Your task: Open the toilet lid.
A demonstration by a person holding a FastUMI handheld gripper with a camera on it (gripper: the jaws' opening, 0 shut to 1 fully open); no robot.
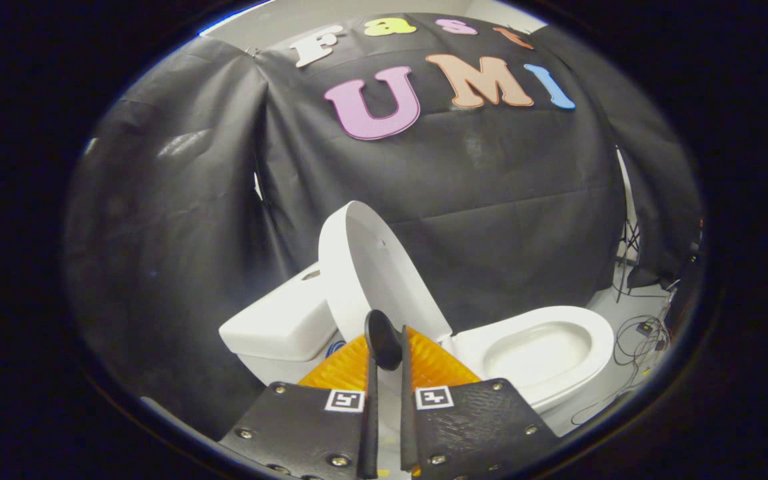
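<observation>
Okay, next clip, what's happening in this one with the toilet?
A person's handheld two-finger gripper is working on a white ceramic toilet. The white oval plastic lid is already raised, standing nearly upright in front of the white tank, so the seat and bowl are exposed. The black fingers sit close together with only a narrow gap, pointing at the lid's lower part; whether they touch or grip it cannot be told. Cables lie on the floor beyond the bowl.

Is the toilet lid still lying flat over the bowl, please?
No, the toilet lid stands raised beside the tank, leaving the bowl uncovered, with the hand-held gripper nearly closed before it.
</observation>
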